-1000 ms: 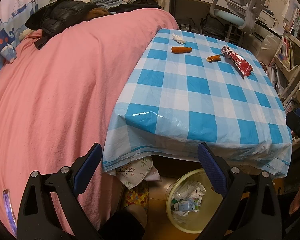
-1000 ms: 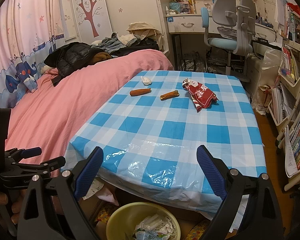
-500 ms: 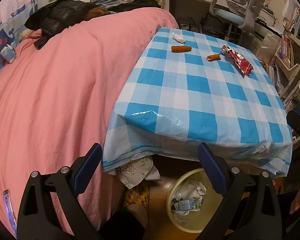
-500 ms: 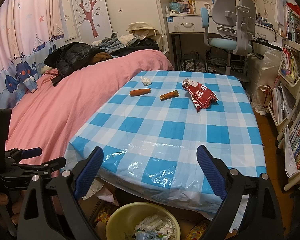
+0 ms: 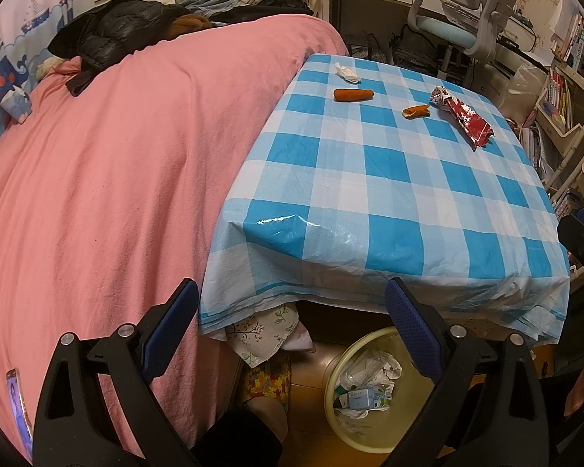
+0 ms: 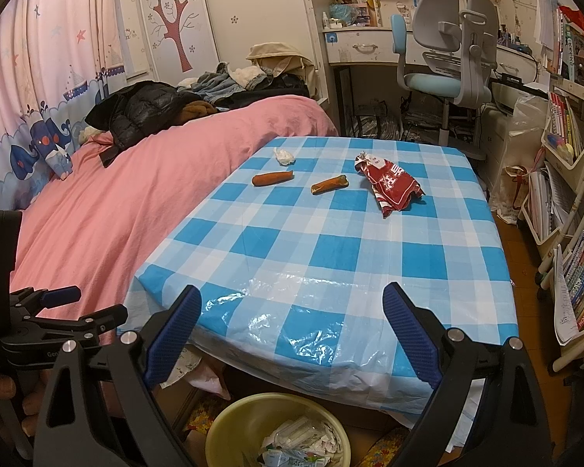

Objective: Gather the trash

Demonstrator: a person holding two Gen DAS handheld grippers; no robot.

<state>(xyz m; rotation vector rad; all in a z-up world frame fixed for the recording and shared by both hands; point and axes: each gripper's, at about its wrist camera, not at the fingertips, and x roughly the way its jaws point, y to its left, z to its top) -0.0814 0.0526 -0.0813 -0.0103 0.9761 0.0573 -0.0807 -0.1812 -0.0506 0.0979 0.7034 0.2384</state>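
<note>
On the blue checked table (image 6: 331,257) lie a crumpled white tissue (image 6: 283,155), an orange sausage-like piece (image 6: 272,178), a brown wrapper piece (image 6: 329,184) and a red snack bag (image 6: 391,185), all at the far end. They also show in the left wrist view: tissue (image 5: 346,72), orange piece (image 5: 353,94), brown piece (image 5: 416,110), red bag (image 5: 463,116). A yellow bin (image 5: 370,393) with trash stands under the near table edge, also in the right wrist view (image 6: 280,432). My left gripper (image 5: 292,327) and right gripper (image 6: 292,330) are open, empty, short of the table's near edge.
A pink bed (image 5: 97,179) with dark clothes (image 6: 148,111) borders the table's left side. A desk chair (image 6: 447,54) stands behind the table. Bookshelves (image 6: 568,202) line the right side. The left gripper shows at the left in the right wrist view (image 6: 39,319).
</note>
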